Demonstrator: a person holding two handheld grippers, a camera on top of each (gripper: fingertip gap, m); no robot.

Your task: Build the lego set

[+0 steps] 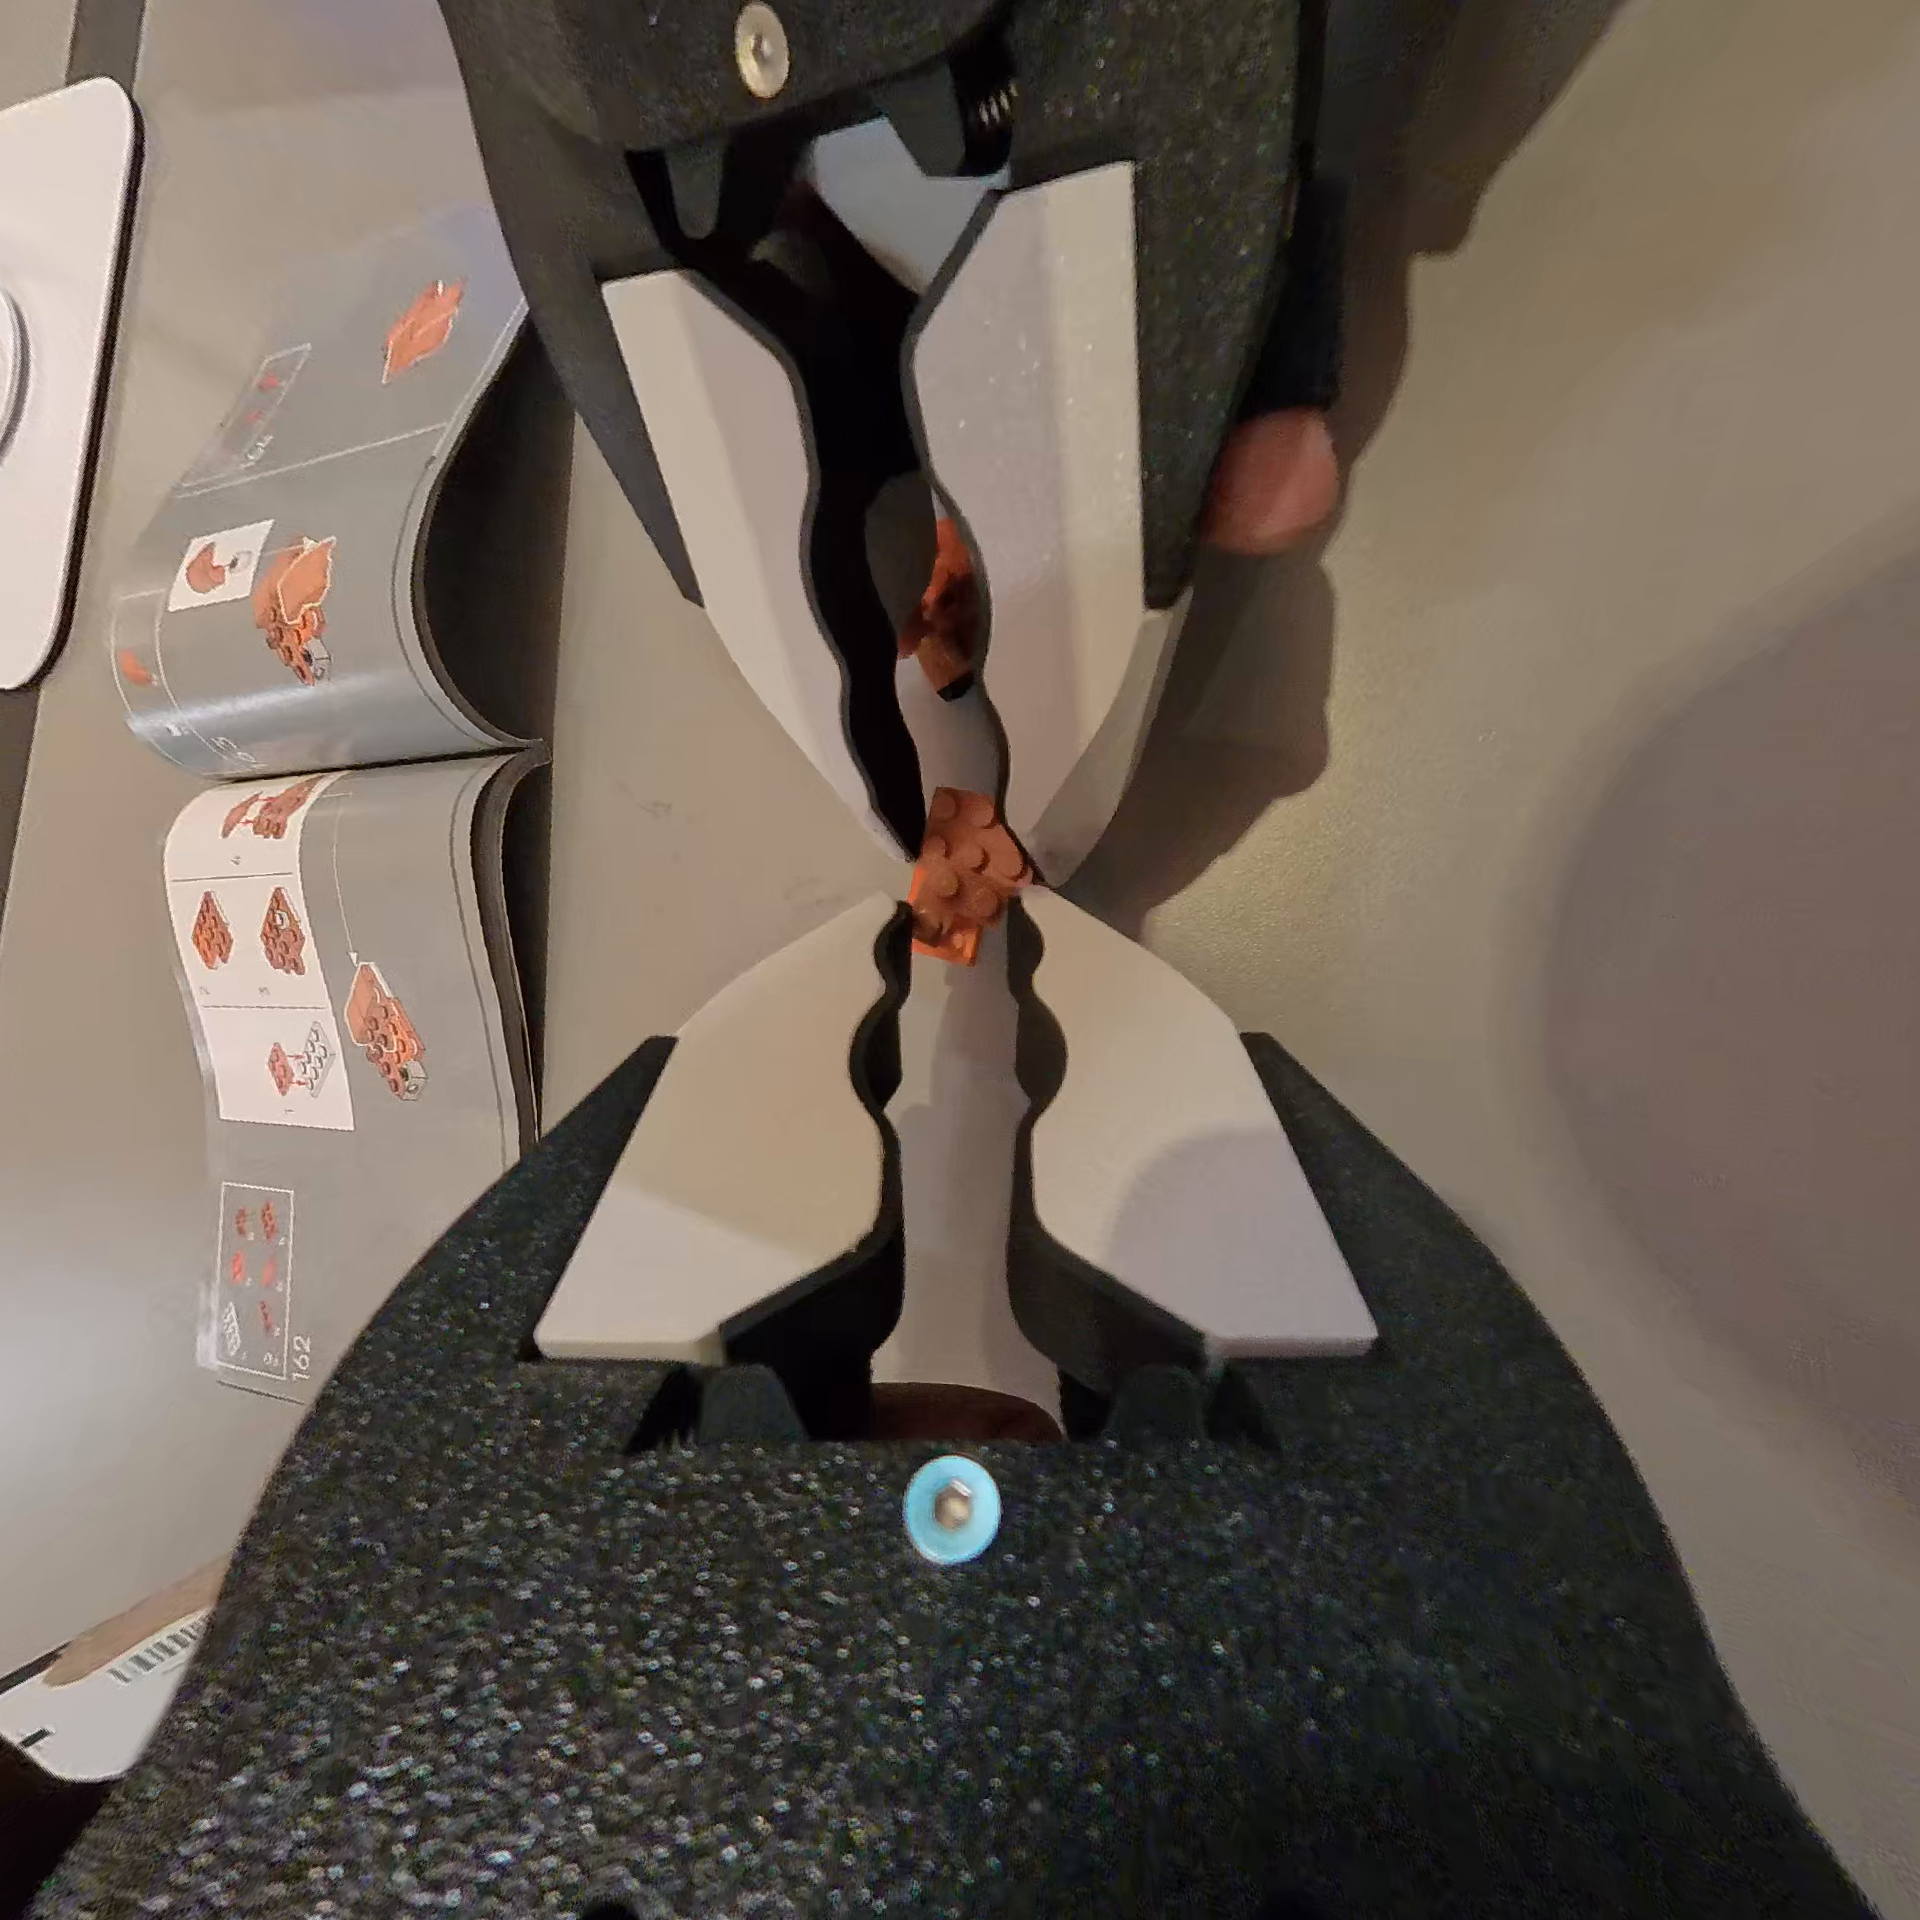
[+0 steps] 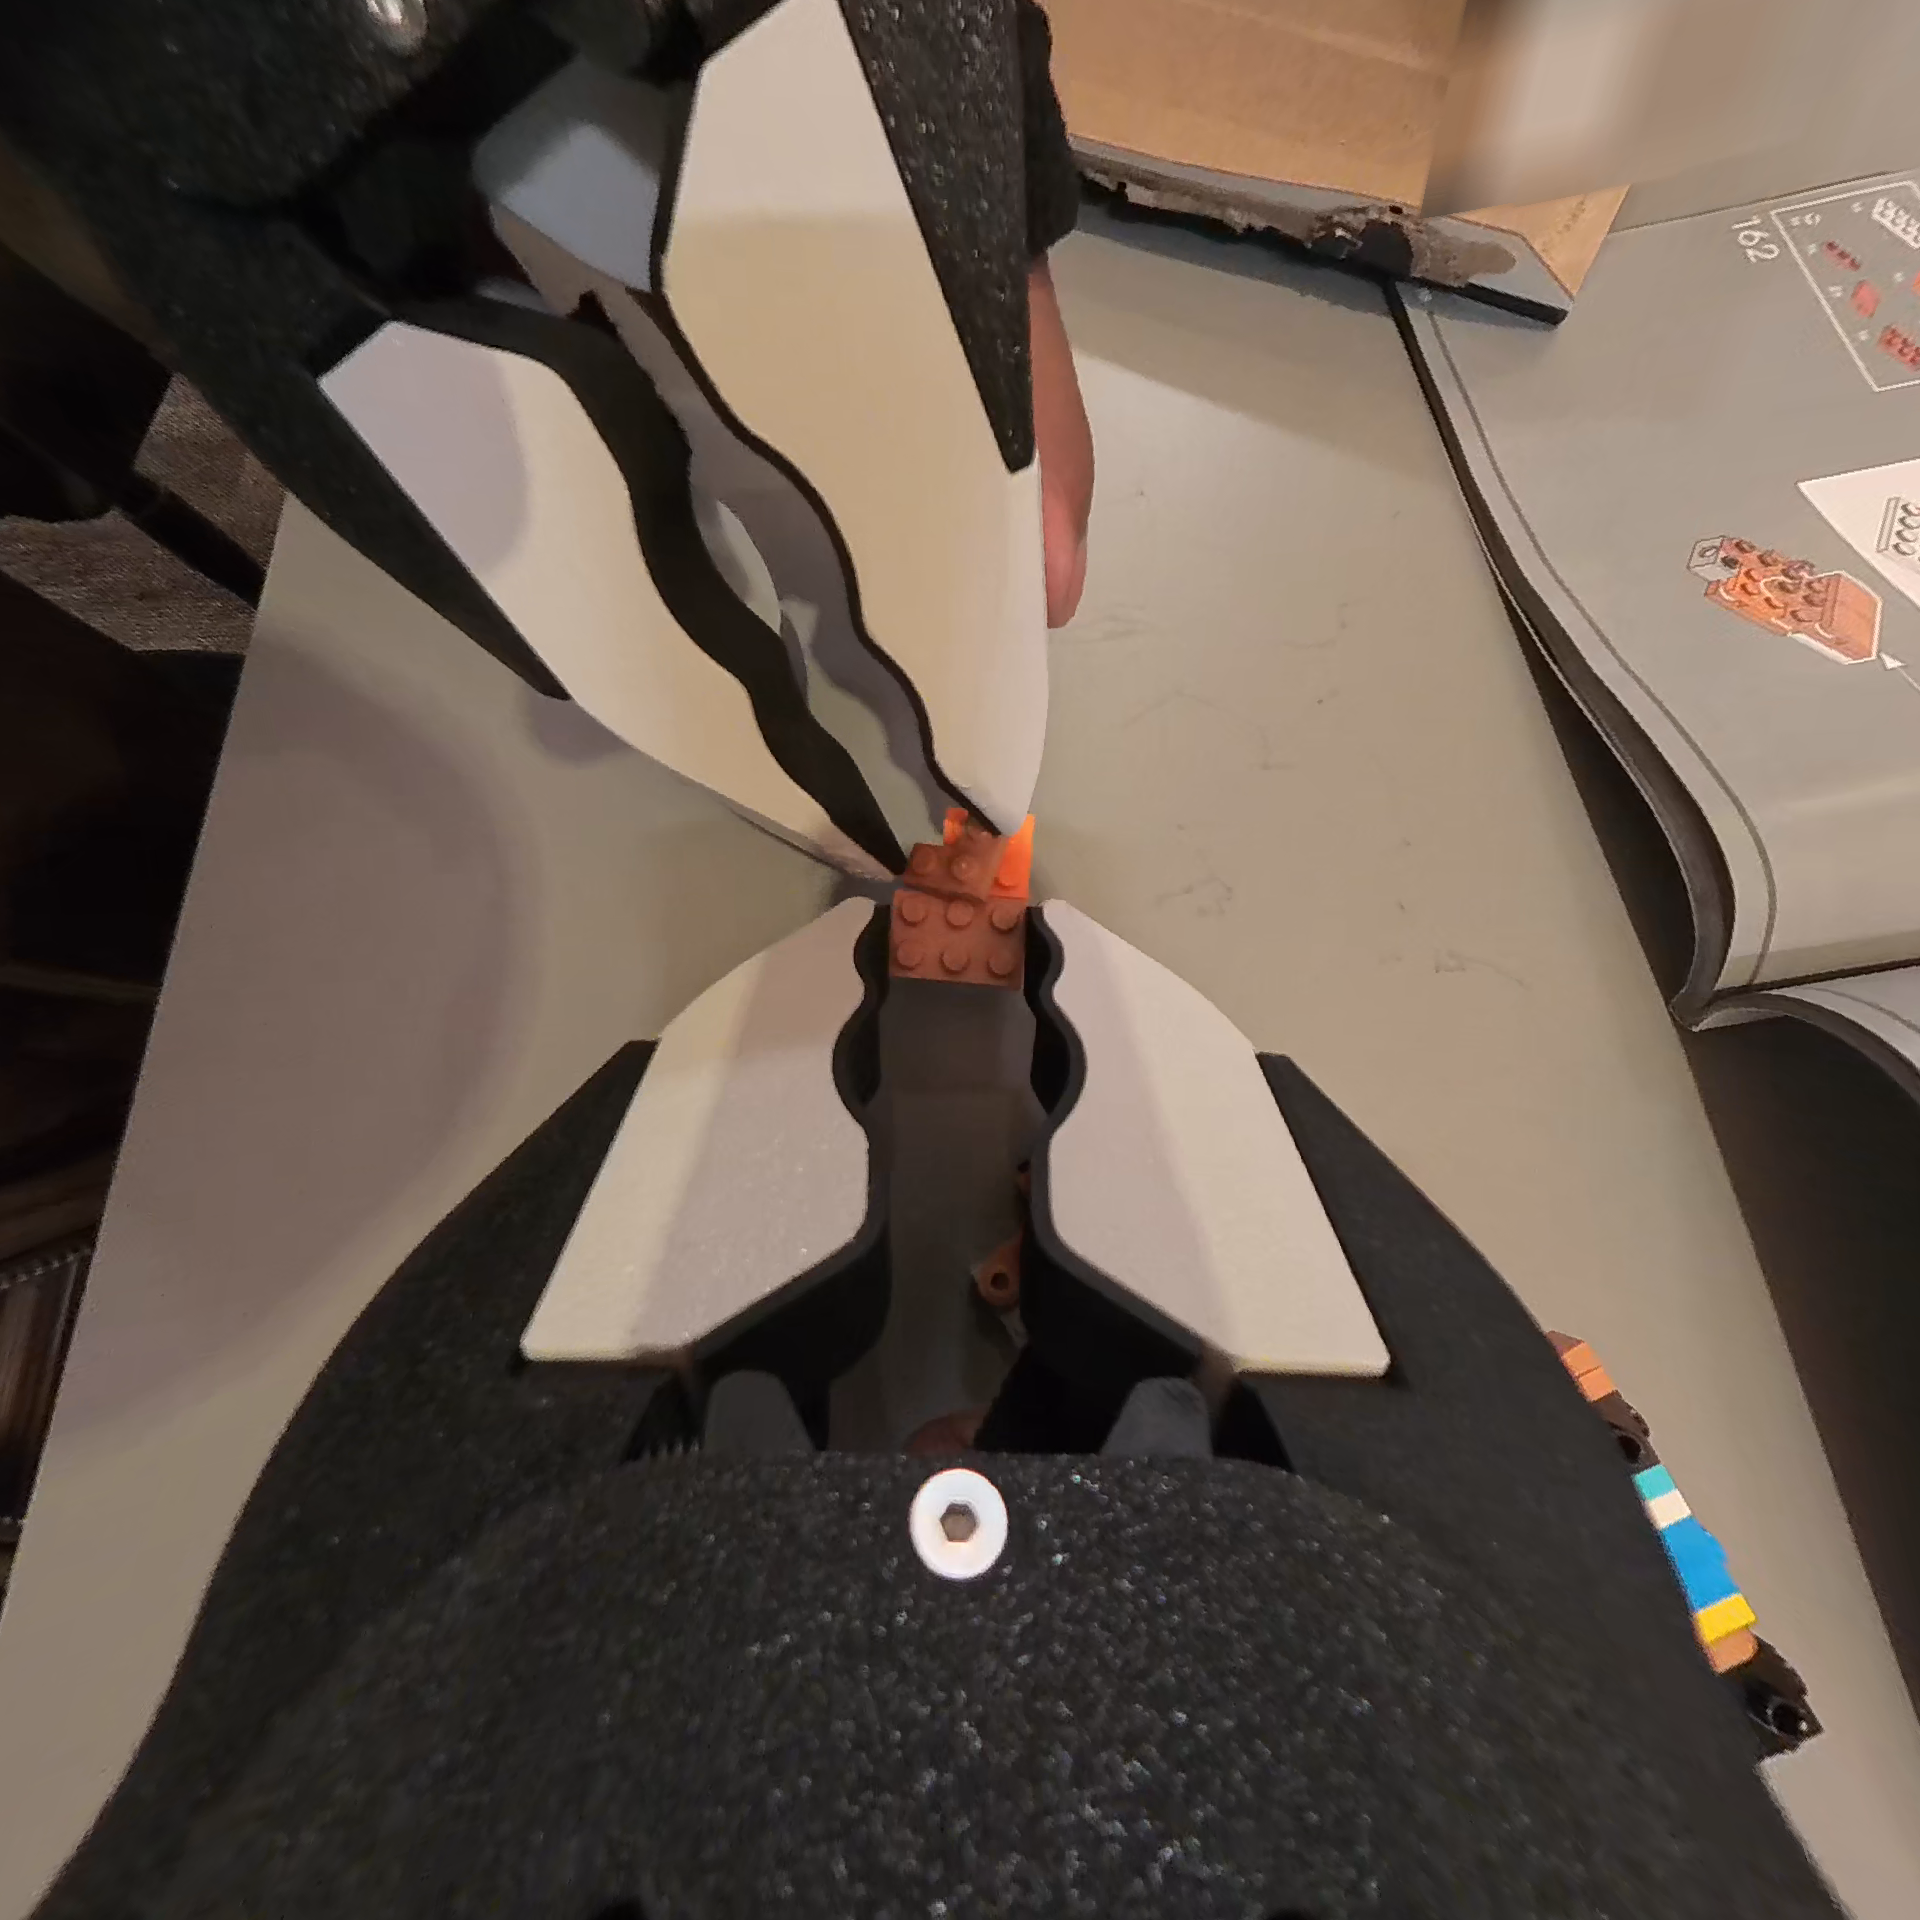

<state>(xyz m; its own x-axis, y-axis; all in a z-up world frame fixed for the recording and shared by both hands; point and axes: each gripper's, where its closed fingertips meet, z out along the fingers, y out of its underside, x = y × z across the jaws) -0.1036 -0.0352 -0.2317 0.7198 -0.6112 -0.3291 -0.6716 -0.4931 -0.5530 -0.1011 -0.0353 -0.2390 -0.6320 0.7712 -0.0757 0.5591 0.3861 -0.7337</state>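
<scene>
**Both grippers meeting tip to tip on the brown plates**

The left gripper [image 1: 961,909] is reaching forward over the grey table [image 1: 1455,831], its two white fingers narrowed to a slim gap and pinching a small orange-brown plate [image 1: 961,883] at the very tips. The plate is lying studs-up and turned at a slight angle between the fingers.

The right gripper [image 2: 958,930] is coming in from the opposite direction, so that the two tools are facing each other nose to nose above the table. Its fingers are likewise drawn close and are clamping a brown studded plate [image 2: 956,935] squarely at the tips, studs facing the camera. In the right wrist view the orange-brown piece [image 2: 971,857] held by the left gripper is touching the far edge of the brown plate and overlapping it; whether the studs are fully seated I cannot tell.

A fingertip [image 1: 1273,488] of the person's right hand is showing beside the right gripper's black body in the left wrist view. Another brown piece [image 1: 940,603] is showing through the gap between the right gripper's fingers; where it sits I cannot tell.

An open instruction booklet [image 1: 343,779] is lying on the table, to the left in the left wrist view. A partly built multicoloured assembly [image 2: 1704,1558] is sitting at the lower right edge of the right wrist view, and loose brown pieces [image 2: 1003,1278] are showing beneath the right gripper.
</scene>
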